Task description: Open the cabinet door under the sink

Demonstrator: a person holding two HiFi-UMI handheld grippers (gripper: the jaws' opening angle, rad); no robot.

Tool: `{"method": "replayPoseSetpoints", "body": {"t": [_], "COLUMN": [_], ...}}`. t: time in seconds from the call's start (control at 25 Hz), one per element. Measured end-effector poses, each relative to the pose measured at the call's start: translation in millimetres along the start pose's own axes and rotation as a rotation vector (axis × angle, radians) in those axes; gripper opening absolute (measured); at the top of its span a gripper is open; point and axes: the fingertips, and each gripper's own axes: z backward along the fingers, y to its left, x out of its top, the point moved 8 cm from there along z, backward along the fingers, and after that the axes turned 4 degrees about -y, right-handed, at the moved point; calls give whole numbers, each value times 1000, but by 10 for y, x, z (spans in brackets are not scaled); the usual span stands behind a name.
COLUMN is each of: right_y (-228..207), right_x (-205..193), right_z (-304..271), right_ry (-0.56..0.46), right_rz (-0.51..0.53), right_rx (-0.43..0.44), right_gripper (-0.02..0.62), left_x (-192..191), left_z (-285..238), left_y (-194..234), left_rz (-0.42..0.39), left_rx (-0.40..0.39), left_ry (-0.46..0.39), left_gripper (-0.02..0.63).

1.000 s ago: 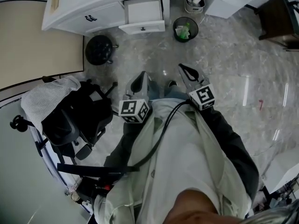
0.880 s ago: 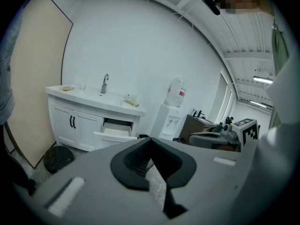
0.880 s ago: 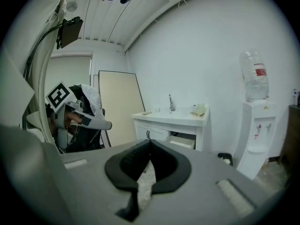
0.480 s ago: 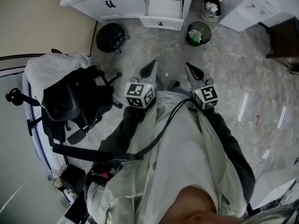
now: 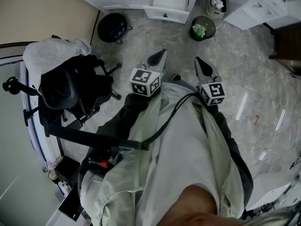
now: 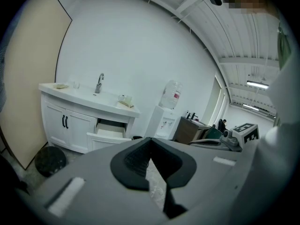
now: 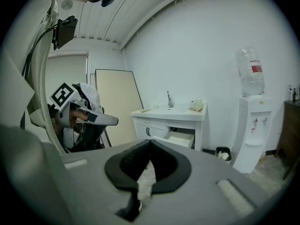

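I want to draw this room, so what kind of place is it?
Probably an office pantry or break corner. A white sink cabinet with a faucet stands against the wall, a water dispenser with its big bottle stands beside it, and a black office chair is nearby.

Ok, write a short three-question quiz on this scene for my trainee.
1. True or false: the drawer beside the cabinet doors stands pulled out.
2. What do the jaws of the right gripper hold? A) a door handle B) nothing C) a cloth
3. Fill in: the cabinet doors are ___ (open or shut).
Key: 1 true; 2 B; 3 shut.
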Motion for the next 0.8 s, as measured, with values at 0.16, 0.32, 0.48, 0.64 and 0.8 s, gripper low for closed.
{"method": "replayPoseSetpoints", "body": {"t": [0.16, 0.32, 0.48, 0.64, 0.8], "right_y": [-13, -25, -4, 37, 66], "right_x": [-3, 5, -8, -18, -33], "right_z": [24, 16, 9, 16, 19], "right_ry": [-1, -4, 0, 15, 22], "right_rz": [9, 15, 29, 46, 57], "right_rx": [5, 16, 39, 65, 77], "right_gripper": [0, 2, 2, 0, 2], "left_x": [-18, -34, -69, -92, -125], "left_z": [-13, -2, 42, 108, 139], "left_y": [-33, -36, -47, -57, -64], "left_rz": [-1, 1, 7, 24, 32], "left_rx": [-2, 10, 26, 42, 45], "left_ry": [-2, -10, -15, -33, -39], "left_gripper": [8, 8, 8, 8, 8]}}
